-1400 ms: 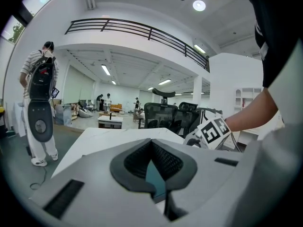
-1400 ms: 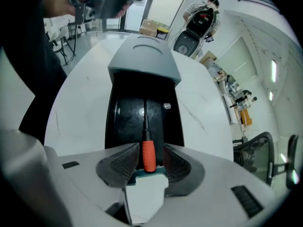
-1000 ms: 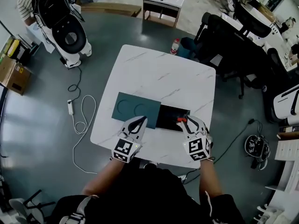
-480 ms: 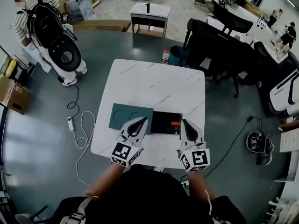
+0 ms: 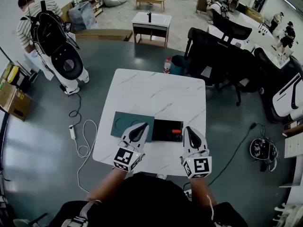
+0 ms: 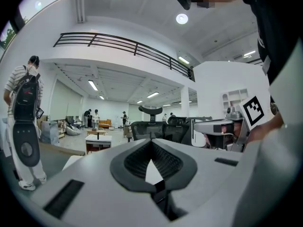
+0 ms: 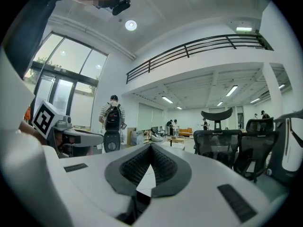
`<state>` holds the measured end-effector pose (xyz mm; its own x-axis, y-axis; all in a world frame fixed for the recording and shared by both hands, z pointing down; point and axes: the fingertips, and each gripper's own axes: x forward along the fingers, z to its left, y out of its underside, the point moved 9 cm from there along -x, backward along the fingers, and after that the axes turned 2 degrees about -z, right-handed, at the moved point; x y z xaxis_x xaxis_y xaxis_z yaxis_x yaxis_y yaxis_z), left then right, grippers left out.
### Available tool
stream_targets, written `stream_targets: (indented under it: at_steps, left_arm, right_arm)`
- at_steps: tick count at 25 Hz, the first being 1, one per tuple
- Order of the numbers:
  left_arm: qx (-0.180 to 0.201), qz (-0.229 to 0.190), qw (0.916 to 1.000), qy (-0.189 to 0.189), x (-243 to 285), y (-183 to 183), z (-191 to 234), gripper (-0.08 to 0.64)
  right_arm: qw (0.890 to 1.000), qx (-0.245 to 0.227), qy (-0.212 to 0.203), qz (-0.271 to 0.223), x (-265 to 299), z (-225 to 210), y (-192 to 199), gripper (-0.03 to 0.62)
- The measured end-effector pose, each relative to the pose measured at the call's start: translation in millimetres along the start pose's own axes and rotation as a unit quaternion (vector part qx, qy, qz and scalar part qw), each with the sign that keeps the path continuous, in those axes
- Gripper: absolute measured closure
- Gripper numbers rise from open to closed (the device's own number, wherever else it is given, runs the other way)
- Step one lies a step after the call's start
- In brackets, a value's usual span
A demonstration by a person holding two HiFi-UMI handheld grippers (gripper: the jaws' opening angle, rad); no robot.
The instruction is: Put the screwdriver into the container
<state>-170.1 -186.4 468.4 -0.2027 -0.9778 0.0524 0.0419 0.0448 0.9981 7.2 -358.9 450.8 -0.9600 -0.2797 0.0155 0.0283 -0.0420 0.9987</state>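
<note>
Orange screwdriver (image 5: 176, 131) left in container (image 5: 160, 135); right gripper (image 5: 188, 129) withdrawn, shut.

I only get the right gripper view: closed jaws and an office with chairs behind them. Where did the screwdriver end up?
Observer: The head view shows the screwdriver, with its orange handle, inside the black container on the white table.
Operator: And where's my gripper?
Observer: The right gripper is beside the container's right edge.
Operator: What about the other one?
Observer: The left gripper has its jaws together with nothing between them. It is by the right edge of a green board that lies left of the container.
</note>
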Motion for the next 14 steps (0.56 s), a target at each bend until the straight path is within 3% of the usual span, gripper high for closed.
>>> stream_targets:
  at_steps: [14]
  left_arm:
    - [0.02, -0.004, 0.9998, -0.005, -2.7, 3.7, -0.2, 0.557]
  right_arm:
    - [1.0, -0.017, 0.001, -0.013, 0.1, 6.4, -5.5, 0.571]
